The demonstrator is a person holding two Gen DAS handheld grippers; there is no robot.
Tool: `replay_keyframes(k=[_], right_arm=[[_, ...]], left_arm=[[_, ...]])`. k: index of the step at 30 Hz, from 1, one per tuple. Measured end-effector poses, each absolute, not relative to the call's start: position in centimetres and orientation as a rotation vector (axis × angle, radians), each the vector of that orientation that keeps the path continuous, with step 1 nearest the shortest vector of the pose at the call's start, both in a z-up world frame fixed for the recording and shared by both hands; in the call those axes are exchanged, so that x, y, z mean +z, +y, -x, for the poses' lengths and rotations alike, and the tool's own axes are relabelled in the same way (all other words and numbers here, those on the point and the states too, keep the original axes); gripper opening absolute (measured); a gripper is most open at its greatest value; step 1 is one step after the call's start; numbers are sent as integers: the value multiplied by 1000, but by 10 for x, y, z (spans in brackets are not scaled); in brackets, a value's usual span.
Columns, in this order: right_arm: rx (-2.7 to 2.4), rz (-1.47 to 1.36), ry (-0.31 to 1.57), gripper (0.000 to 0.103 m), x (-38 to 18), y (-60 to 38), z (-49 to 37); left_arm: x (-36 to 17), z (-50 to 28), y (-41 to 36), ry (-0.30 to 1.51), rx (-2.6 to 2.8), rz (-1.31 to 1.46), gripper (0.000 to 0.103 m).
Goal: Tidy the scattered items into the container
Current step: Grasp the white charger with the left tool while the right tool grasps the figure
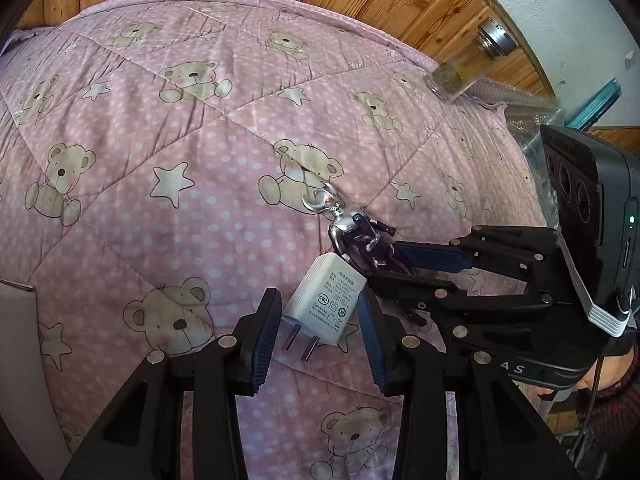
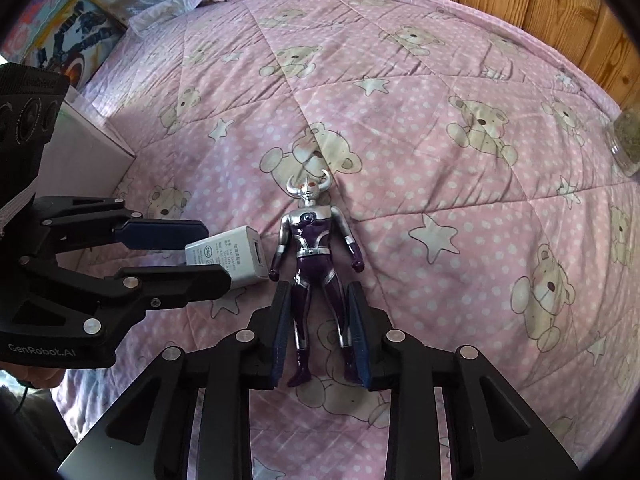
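while both tools hover low over the pink quilted bed cover (image 1: 168, 128) printed with teddy bears and stars, your left hand-held gripper (image 1: 318, 320) is spread wide around the white plastic wall charger (image 1: 326, 300), its blue pads either side of the charger body without touching it, prongs pointing back toward you. your right hand-held gripper (image 2: 318, 328) is also spread, its fingers flanking the legs of the silver and purple horned toy figure (image 2: 312, 256), which lies face up on the bed just beside the charger. a white cardboard box (image 2: 80, 148) sits at the left edge of the bed, near your left tool. a clear glass jar (image 1: 456, 76) with a metal lid lies on its side at the far right edge.
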State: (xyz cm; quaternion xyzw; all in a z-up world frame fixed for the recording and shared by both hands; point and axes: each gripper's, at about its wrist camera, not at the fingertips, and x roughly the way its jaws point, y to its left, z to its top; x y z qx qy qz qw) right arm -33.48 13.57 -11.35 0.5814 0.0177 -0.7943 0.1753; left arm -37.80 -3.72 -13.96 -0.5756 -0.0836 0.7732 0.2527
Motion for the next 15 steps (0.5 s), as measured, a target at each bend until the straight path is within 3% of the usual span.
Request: replay_keyframes(k=[5, 7, 8, 15], right_arm=[[-2270, -1607, 91, 33, -116, 131, 335], [-2291, -1579, 95, 33, -117, 128, 337], [-2298, -1575, 78, 29, -117, 129, 338], [-2336, -1567, -81, 28, -102, 137, 333]], left_arm=[[-145, 377, -24, -150, 2130, 1549, 48], [-145, 377, -20, -92, 2170, 1535, 44], [-145, 379, -19, -82, 2184, 1540, 36], [-140, 376, -30, -160, 2192, 1580, 34]])
